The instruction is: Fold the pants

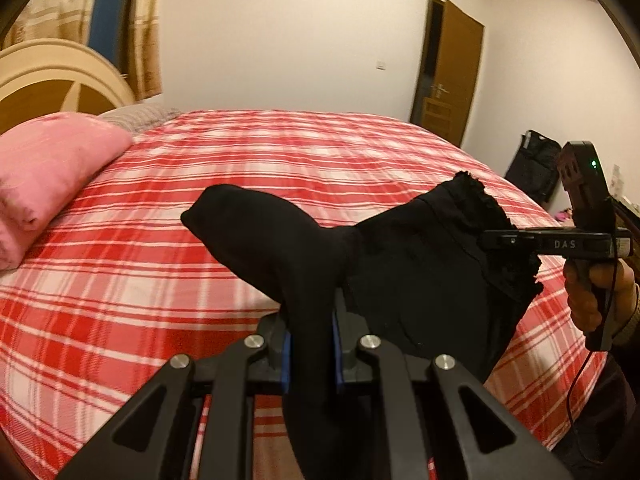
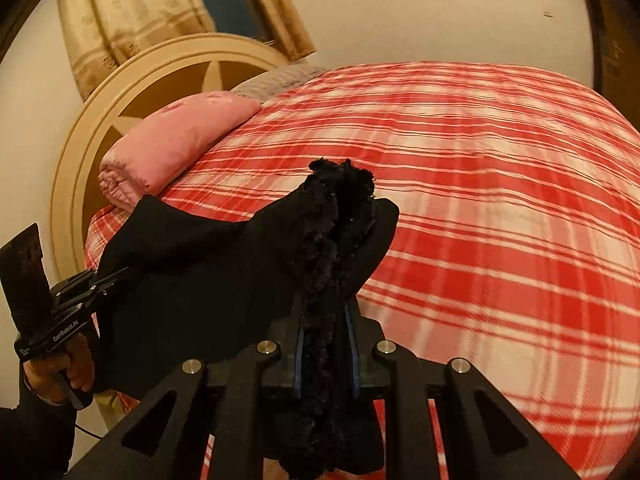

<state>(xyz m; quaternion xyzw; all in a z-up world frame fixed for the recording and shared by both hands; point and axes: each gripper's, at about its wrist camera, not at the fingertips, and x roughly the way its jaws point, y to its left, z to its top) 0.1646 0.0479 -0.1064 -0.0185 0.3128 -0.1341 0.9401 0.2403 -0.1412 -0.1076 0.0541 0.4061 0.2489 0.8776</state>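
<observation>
The bed (image 1: pixel 280 152) filled the middle of both views, its plaid cover bare. I held the black pants (image 1: pixel 400 264) above it, lower centre of frame, strung between both grippers. My left gripper (image 1: pixel 310 356) pinched one end, my right gripper (image 2: pixel 325 354) the frilled edge. I judged the next move: lower and spread them flat.

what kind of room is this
A bedroom, most likely at home: a bed under a red plaid cover, a pink pillow by a round headboard, and a curtain behind.
</observation>
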